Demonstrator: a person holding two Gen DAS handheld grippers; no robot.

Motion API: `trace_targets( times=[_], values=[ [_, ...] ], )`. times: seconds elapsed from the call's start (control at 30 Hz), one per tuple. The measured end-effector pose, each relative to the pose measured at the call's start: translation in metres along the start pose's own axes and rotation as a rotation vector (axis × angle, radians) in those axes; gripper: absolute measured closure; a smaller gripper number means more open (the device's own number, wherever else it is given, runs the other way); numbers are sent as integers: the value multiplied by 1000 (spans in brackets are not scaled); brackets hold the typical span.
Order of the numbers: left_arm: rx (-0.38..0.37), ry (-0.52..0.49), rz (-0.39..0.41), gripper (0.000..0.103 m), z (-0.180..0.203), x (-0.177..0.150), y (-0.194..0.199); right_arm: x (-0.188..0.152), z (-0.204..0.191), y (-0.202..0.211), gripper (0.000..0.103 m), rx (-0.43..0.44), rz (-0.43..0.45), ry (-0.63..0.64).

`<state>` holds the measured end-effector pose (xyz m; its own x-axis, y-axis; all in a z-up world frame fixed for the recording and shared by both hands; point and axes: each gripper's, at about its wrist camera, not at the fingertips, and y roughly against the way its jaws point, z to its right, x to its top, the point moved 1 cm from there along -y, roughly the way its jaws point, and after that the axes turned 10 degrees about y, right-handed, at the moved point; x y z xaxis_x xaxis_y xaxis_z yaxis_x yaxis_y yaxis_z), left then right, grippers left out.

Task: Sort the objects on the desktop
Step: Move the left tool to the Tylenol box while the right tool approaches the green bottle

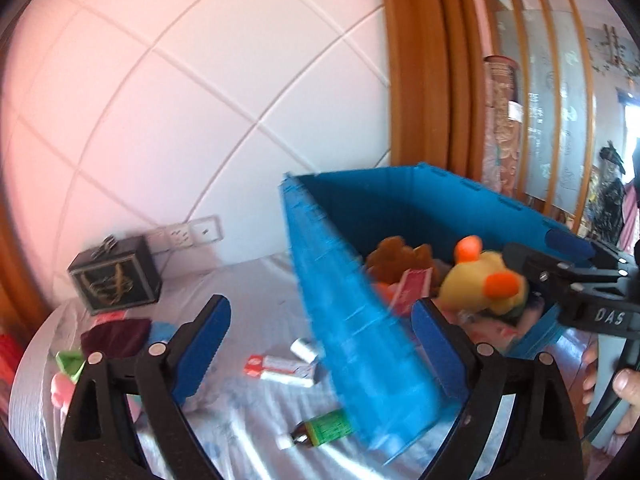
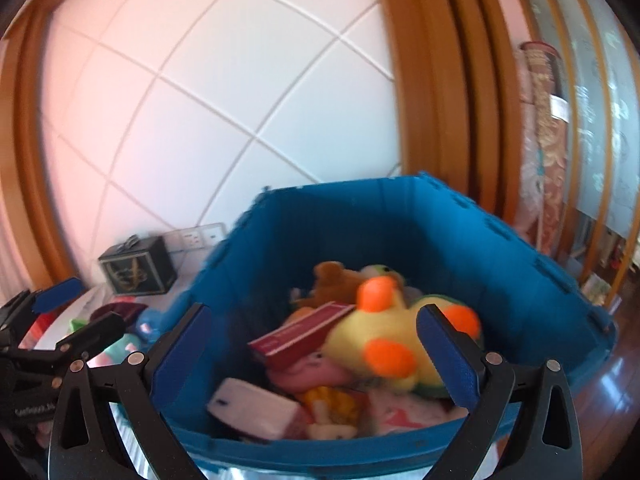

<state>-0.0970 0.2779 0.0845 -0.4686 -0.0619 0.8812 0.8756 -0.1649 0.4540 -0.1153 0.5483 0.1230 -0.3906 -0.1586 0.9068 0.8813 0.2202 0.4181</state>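
Note:
A blue bin (image 1: 360, 320) stands on the cloth-covered table and holds a yellow duck plush (image 1: 480, 284), a brown plush (image 1: 396, 256) and a red box (image 1: 412, 288). My left gripper (image 1: 320, 346) is open in front of the bin's left wall, with nothing gripped. In the right wrist view my right gripper (image 2: 316, 356) hangs wide open over the bin (image 2: 440, 240). The duck plush (image 2: 384, 340) lies below it on the pile, free of the pads. On the cloth to the bin's left lie a red-and-white tube (image 1: 280, 368), a green bottle (image 1: 324, 428) and a maroon pouch (image 1: 116, 336).
A black box (image 1: 116, 276) stands at the back left below wall sockets (image 1: 188, 234). Small green and pink items (image 1: 70, 362) lie at the table's left edge. A person's hand (image 1: 628, 384) holds the right gripper's handle. A wooden door frame (image 1: 420, 80) rises behind the bin.

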Motion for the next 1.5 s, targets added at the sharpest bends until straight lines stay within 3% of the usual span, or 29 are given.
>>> trace_targets(
  times=[0.37,0.53,0.77,1.03,1.3,1.5],
  values=[
    [277,95,-47,10,-175,-62,39,-2,-119,-11,0,88,45,98],
    [371,189,-144,10,-259,-98,42,-11,-171,-14,0,90,39,156],
    [482,283,-303,10,-347,-163,39,-39,-221,-34,0,108,-66,179],
    [511,351,-453,10,-402,-217,7,-112,-255,-85,0,123,-287,155],
    [514,346,-507,10,-429,-220,-30,-164,-265,-138,0,80,-458,152],
    [514,267,-545,10,-440,-217,-60,-188,-261,-167,0,32,-573,131]
  ],
)
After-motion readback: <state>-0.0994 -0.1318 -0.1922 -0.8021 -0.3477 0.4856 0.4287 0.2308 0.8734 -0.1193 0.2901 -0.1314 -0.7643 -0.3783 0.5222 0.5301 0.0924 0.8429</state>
